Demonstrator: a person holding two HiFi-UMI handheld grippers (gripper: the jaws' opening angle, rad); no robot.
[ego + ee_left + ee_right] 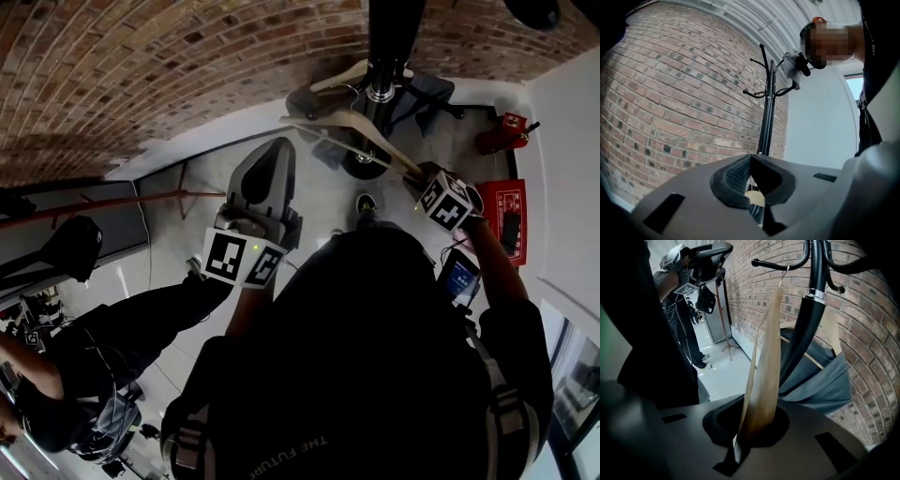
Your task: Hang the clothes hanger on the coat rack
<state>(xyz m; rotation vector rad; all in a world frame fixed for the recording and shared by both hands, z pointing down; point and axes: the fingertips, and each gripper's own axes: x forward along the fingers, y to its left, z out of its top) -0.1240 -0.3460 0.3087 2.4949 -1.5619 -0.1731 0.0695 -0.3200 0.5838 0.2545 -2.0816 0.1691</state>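
A pale wooden hanger (765, 376) stands on edge between the jaws of my right gripper (749, 430), which is shut on its lower end. Its metal hook (784, 276) reaches up to a curved arm (780, 264) of the black coat rack (806, 329); I cannot tell whether it rests on it. From the head view, the hanger (349, 129) slants from the rack pole (384, 47) to my right gripper (419, 175). My left gripper (272, 150) is raised left of the rack, shut and empty. Its own view shows the shut gripper (752, 176) pointing at the rack (766, 98).
A second wooden hanger with a grey garment (825, 380) hangs on the rack's far side. The brick wall (169, 66) curves behind. Another person (66, 375) stands at the left near a thin brown stand (141, 199). A red cabinet (502, 220) and extinguisher (502, 133) sit at the right.
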